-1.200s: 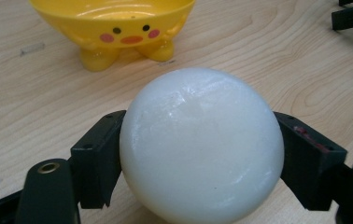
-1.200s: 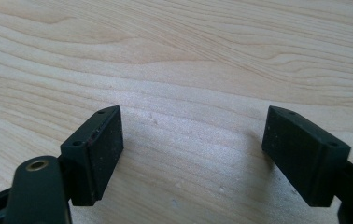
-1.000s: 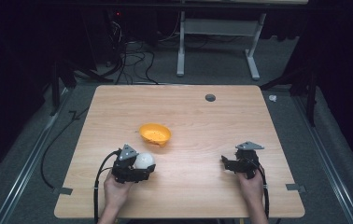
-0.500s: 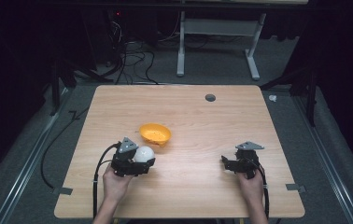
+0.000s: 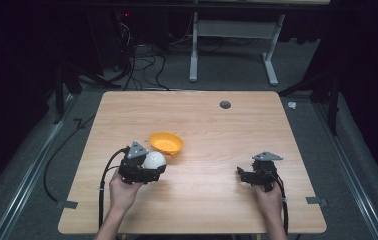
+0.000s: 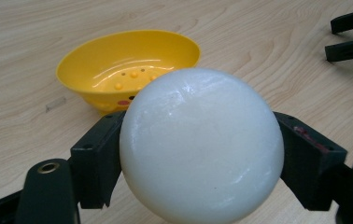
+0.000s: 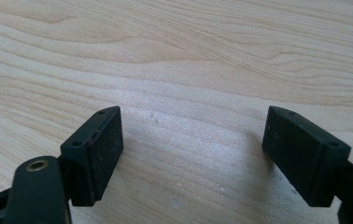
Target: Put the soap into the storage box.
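Note:
A white ball [image 5: 154,160] sits between the jaws of my left gripper [image 5: 152,165], which is shut on it just above the wooden table [image 5: 207,125]. In the left gripper view the white ball [image 6: 201,144] fills the space between both black pads, with the left gripper [image 6: 201,154] pressing on its sides. A yellow bowl [image 5: 166,143] stands just beyond the ball; the yellow bowl [image 6: 128,70] is empty and shows small bumps inside. My right gripper [image 5: 241,175] rests low at the front right, and the right gripper [image 7: 191,149] stands open over bare wood.
A small dark round hole [image 5: 225,104] marks the table's far side. Cables trail from both grippers toward the front edge. Behind the table stand a white frame [image 5: 232,50] and loose cables on the floor.
My left gripper has risen and moved a little toward the yellow bowl with the white ball in it. The right gripper has stayed where it was.

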Demonstrator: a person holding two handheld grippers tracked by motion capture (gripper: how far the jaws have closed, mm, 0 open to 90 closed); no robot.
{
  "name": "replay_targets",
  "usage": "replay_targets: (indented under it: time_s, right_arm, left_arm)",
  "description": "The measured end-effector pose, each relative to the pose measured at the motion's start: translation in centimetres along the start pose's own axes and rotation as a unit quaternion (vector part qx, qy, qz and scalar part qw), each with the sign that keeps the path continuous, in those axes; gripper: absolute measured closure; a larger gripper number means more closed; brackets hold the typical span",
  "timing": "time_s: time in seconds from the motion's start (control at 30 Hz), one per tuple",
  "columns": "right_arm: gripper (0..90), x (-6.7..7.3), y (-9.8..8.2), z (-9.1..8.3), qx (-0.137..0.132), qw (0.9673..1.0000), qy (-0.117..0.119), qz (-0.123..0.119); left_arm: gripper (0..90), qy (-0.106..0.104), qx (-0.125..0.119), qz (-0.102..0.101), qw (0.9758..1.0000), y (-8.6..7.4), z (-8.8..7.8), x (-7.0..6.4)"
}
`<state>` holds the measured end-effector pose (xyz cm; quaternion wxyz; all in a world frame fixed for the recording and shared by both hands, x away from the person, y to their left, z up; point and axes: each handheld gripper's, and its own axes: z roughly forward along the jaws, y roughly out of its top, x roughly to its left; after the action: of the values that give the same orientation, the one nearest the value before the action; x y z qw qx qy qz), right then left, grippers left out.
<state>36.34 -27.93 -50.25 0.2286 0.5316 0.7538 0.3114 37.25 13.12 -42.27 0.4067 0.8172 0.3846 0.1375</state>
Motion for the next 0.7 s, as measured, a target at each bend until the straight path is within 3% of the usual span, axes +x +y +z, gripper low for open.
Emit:
replay_targets:
  time_s: [0.47, 0.7]
  right_arm:
    - [21.1, 0.0, 0.0, 0.0, 0.000, 1.0000, 0.001, 0.000]
    - [21.2, 0.0, 0.0, 0.0, 0.001, 1.0000, 0.002, 0.000]
  left_arm:
    - [23.9, -0.006, 0.001, 0.012, 0.9999, 2.4, 1.4, -0.1]
    - [23.9, -0.013, 0.004, 0.002, 0.9999, 3.2, 2.5, 0.4]
